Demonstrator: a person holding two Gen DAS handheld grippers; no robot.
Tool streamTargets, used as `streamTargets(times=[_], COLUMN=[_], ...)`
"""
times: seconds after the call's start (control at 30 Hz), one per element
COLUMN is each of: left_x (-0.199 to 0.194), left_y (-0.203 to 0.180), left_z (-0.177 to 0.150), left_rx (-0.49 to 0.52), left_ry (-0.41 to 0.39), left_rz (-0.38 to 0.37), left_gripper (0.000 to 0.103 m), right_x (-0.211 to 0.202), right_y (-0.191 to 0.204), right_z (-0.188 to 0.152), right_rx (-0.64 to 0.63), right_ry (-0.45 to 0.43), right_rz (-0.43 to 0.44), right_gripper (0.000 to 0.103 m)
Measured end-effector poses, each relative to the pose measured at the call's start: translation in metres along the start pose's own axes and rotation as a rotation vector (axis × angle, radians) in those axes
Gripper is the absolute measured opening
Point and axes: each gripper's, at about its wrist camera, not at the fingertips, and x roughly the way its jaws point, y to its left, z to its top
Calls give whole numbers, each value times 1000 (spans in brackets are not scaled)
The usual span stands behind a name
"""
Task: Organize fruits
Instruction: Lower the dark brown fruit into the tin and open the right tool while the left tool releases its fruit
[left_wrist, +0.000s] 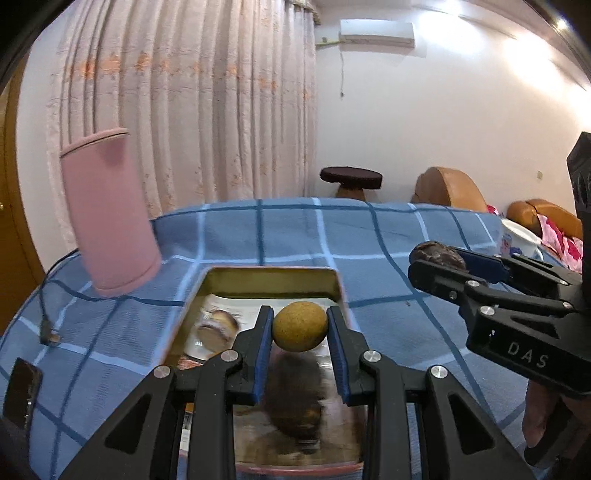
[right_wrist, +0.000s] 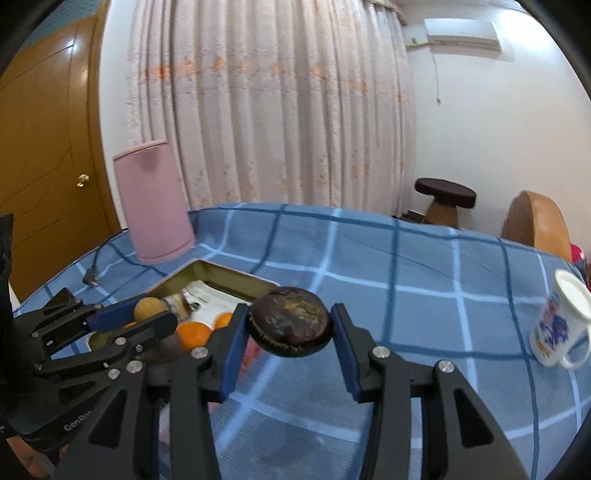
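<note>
Above the metal tray (left_wrist: 334, 280), a round tan fruit (left_wrist: 300, 326) is clamped by the left hand-held gripper (left_wrist: 300, 328). To its right, a dark wrinkled fruit (right_wrist: 291, 320) is pinched in the right hand-held gripper (right_wrist: 291, 325) — held over the blue checked tabletop (right_wrist: 406, 266). Oranges (right_wrist: 194, 334) lie in the tray.

White walls (right_wrist: 480, 129) close the room. A pale pink curtain (right_wrist: 277, 110) with a faint orange flower band hangs at 12 o'clock. An air conditioner (left_wrist: 376, 33) sits high at 1 o'clock, a thin cord below it. A wooden door (right_wrist: 48, 147) with a brass knob stands at 9 o'clock. A dark round stool (left_wrist: 351, 179) and tan leather chairs (left_wrist: 450, 186) stand at 2 o'clock. Ceiling light glares at upper right.
</note>
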Motion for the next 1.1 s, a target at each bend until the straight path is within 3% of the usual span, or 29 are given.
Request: streamTargets(times=[0.4, 0.77, 1.1], left_x=[-8, 13, 21], left_y=[63, 68, 67], left_z=[3, -4, -8], left_rx=[-68, -62, -49], left_ry=[6, 99, 122], left_rz=[101, 73, 64], left_gripper=[31, 31, 31], right_x=[17, 46, 65], right_y=[39, 59, 60], right_z=[19, 22, 14], right_rx=[-56, -75, -51], right_ry=[-3, 62, 126], right_rz=[55, 91, 98], right_gripper=[47, 47, 47])
